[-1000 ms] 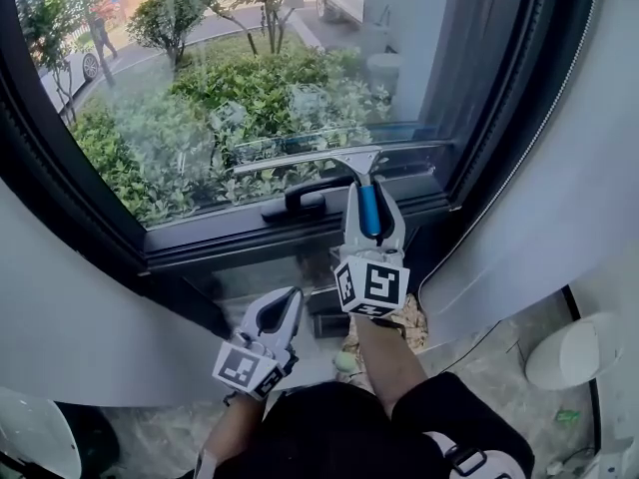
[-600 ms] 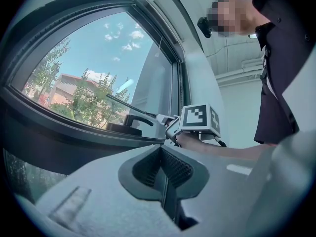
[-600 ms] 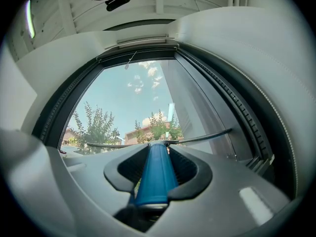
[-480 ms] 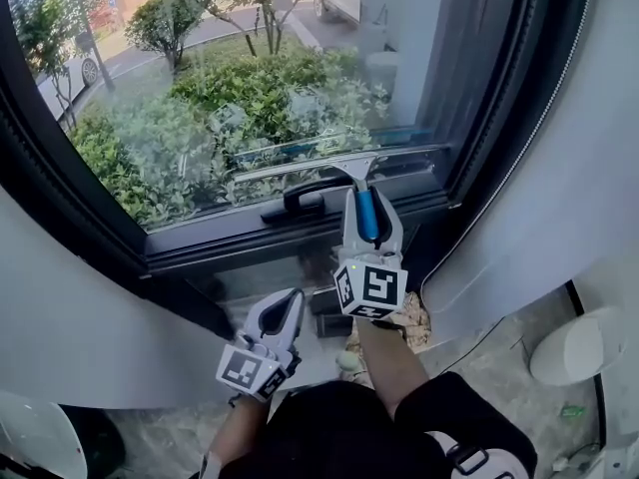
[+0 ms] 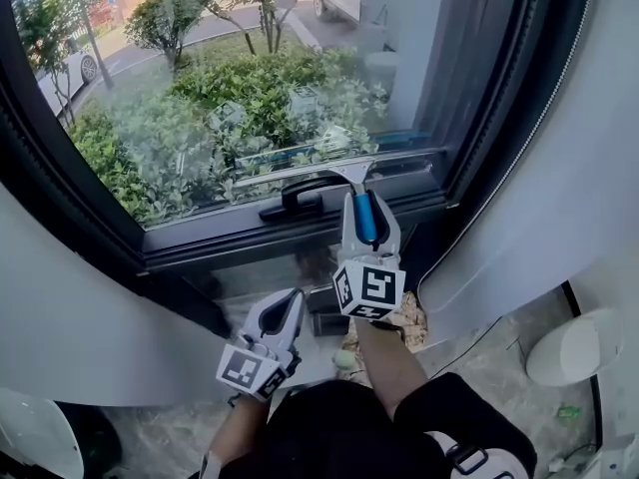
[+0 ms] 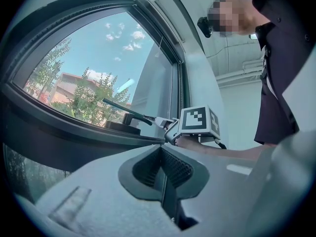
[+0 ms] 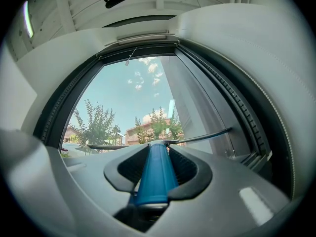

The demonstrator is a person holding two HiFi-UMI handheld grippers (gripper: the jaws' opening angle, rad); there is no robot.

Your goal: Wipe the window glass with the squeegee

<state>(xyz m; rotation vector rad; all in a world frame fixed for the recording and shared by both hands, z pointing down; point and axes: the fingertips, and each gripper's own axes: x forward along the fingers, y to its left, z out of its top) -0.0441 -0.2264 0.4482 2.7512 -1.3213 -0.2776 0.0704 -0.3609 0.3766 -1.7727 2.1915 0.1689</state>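
One squeegee point(image 5: 349, 175), clenched in the right gripper point(image 5: 367, 200) jaws, has slid slightly lower on the window glass point(image 5: 220, 88). The second, left gripper point(image 5: 283, 302) stays near, jaws closed and empty.

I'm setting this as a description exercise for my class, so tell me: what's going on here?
A person is cleaning a window with two hand-held grippers. The right gripper is shut on the blue handle of a squeegee, whose blade lies across the bottom of the window glass, just above the black window handle. The left gripper is shut with nothing in it and hangs lower, below the window frame, taking no part.
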